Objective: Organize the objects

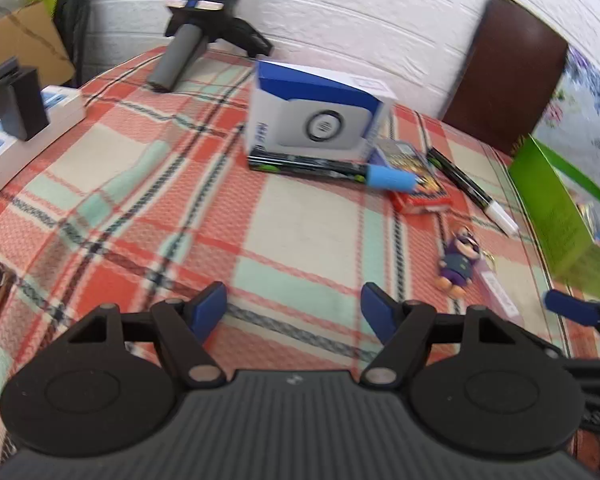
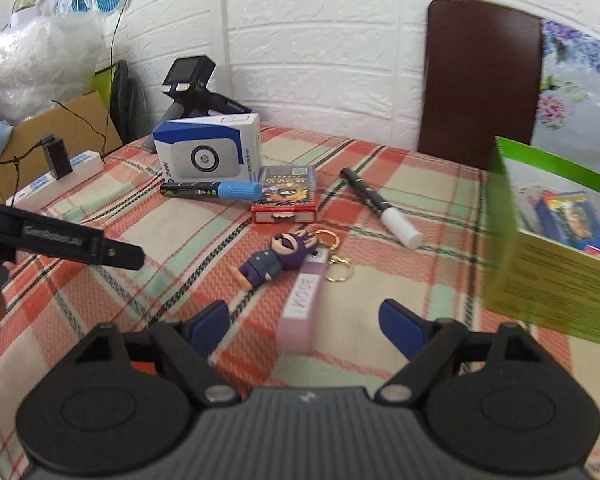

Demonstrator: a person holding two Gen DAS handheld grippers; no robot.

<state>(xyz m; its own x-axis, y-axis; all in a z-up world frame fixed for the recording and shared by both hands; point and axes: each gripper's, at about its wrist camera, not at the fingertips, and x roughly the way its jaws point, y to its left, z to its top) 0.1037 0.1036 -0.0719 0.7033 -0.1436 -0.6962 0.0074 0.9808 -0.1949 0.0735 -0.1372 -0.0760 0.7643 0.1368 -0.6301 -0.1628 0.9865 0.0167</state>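
On the plaid tablecloth (image 2: 380,184) lie a purple figure keychain (image 2: 278,258) with a pink strap (image 2: 302,312), a red card pack (image 2: 286,194), a blue-capped marker (image 2: 212,190), a white-capped black marker (image 2: 380,206) and a blue-white box (image 2: 210,152). A green box (image 2: 556,276) at the right holds a blue card pack (image 2: 572,220). My right gripper (image 2: 304,322) is open, empty, just before the strap. My left gripper (image 1: 294,308) is open, empty, over bare cloth, left of the keychain (image 1: 458,262). The left wrist view also shows the blue-white box (image 1: 316,120) and green box (image 1: 556,208).
A white power strip (image 1: 24,132) with a black adapter lies at the left edge. A black handheld device (image 1: 198,24) stands at the back by the white brick wall. A brown chair back (image 2: 480,80) rises behind the table. A cardboard box (image 2: 60,136) sits left.
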